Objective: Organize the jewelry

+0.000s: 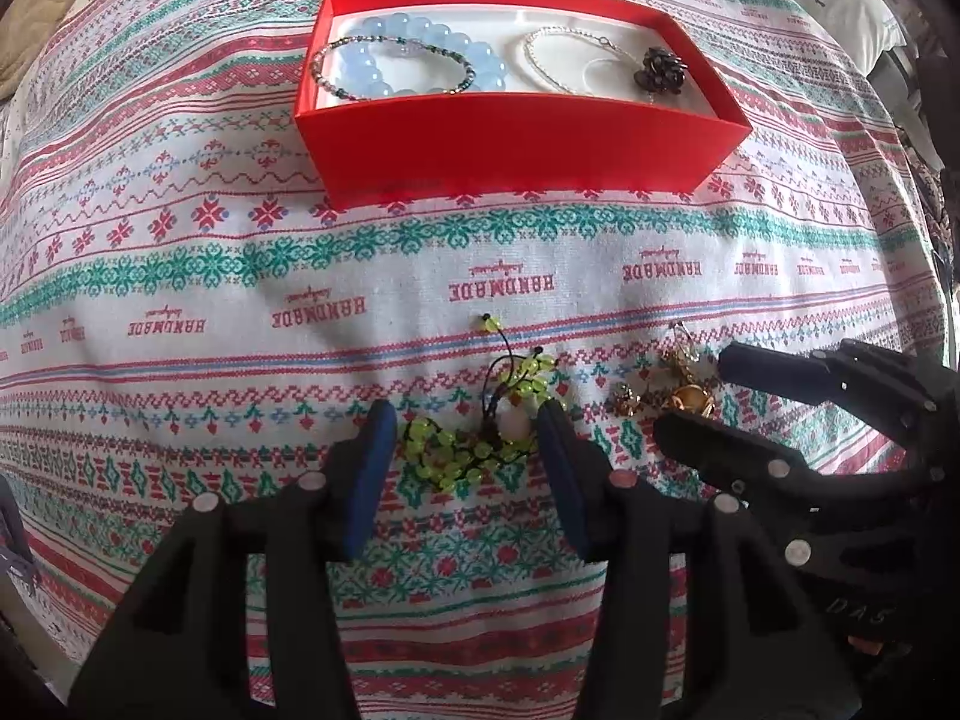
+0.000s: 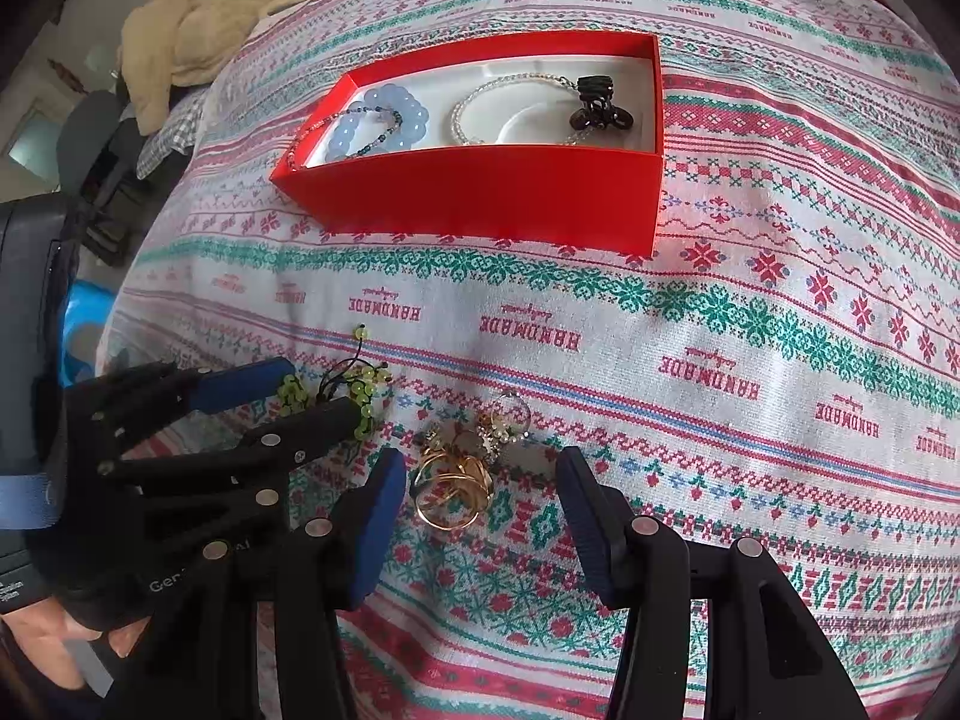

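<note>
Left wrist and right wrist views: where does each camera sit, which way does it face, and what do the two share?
Left wrist: rides the left tongs, looking forward and down at the green bead bracelet between its open fingers; the right tongs enter from the right.
Right wrist: rides the right tongs, facing the gold rings between its open fingers; the left tongs and a bit of the left hand show.
Shared: red box holding jewelry, patterned cloth, bracelet, rings.

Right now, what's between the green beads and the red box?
Only bare patterned tablecloth. The left wrist view shows nothing lying between the green bead bracelet and the red box.
</note>
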Demonstrator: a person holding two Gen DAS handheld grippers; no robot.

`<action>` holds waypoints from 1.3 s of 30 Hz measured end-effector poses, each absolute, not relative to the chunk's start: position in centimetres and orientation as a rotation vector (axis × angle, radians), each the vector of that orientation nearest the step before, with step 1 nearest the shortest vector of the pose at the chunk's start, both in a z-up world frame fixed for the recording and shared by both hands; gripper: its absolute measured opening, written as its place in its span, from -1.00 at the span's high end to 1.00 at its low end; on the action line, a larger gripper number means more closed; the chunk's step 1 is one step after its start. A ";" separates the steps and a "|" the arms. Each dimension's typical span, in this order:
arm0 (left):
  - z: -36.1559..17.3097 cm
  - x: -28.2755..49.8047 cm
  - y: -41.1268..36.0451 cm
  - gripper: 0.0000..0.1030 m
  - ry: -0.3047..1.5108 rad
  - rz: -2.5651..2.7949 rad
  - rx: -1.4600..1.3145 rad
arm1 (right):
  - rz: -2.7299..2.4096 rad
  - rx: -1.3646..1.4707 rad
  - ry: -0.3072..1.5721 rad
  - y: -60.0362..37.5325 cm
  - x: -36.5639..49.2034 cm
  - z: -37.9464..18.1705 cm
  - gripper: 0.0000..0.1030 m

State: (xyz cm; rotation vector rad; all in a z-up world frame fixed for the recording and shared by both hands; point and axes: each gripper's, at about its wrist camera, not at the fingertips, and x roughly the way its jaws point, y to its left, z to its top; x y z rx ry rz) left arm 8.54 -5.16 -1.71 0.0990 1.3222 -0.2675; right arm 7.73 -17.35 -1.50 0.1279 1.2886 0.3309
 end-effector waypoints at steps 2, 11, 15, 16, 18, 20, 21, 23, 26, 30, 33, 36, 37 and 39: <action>-1.7 8.6 -5.1 0.02 1.321 -0.268 0.097 | 0.327 0.115 1.286 -17.2 7.7 -1.5 -0.03; -1.7 8.3 -4.8 0.02 1.306 -0.273 0.101 | 0.318 0.076 1.275 -16.5 7.7 -1.9 0.04; -1.5 8.4 -4.7 0.02 1.305 -0.275 0.092 | 0.322 0.066 1.272 -16.2 7.5 -1.9 0.43; -1.4 8.5 -4.5 0.02 1.305 -0.274 0.087 | 0.321 0.067 1.271 -16.0 7.4 -1.9 0.50; -1.3 8.7 -4.2 0.02 1.309 -0.273 0.072 | 0.324 0.076 1.274 -16.2 7.5 -2.0 0.56; -1.1 8.9 -3.6 0.02 1.311 -0.271 0.051 | 0.327 0.092 1.273 -16.5 7.6 -1.9 0.57; -1.1 8.9 -3.5 0.02 1.312 -0.270 0.044 | 0.327 0.097 1.270 -16.6 7.7 -1.8 0.57; -0.9 9.1 -2.9 0.02 1.309 -0.269 0.033 | 0.326 0.102 1.265 -16.8 7.8 -1.7 0.57; -0.8 9.2 -2.4 0.02 1.312 -0.267 0.026 | 0.329 0.111 1.263 -17.1 7.9 -1.4 0.57; -0.8 9.0 -2.4 0.02 1.311 -0.271 0.026 | 0.326 0.131 1.245 -17.5 8.1 -0.8 0.57; -0.8 9.1 -2.4 0.08 1.309 -0.271 0.020 | 0.320 0.158 1.221 -17.9 8.0 -0.2 0.57; -0.7 9.2 -2.6 0.24 1.304 -0.279 0.013 | 0.324 0.174 1.197 -18.3 8.1 0.3 0.57; -0.7 9.2 -2.8 0.30 1.302 -0.281 0.016 | 0.325 0.177 1.194 -18.3 8.1 0.4 0.57; -0.8 9.2 -3.2 0.65 1.296 -0.294 0.031 | 0.325 0.183 1.193 -18.5 8.1 0.5 0.57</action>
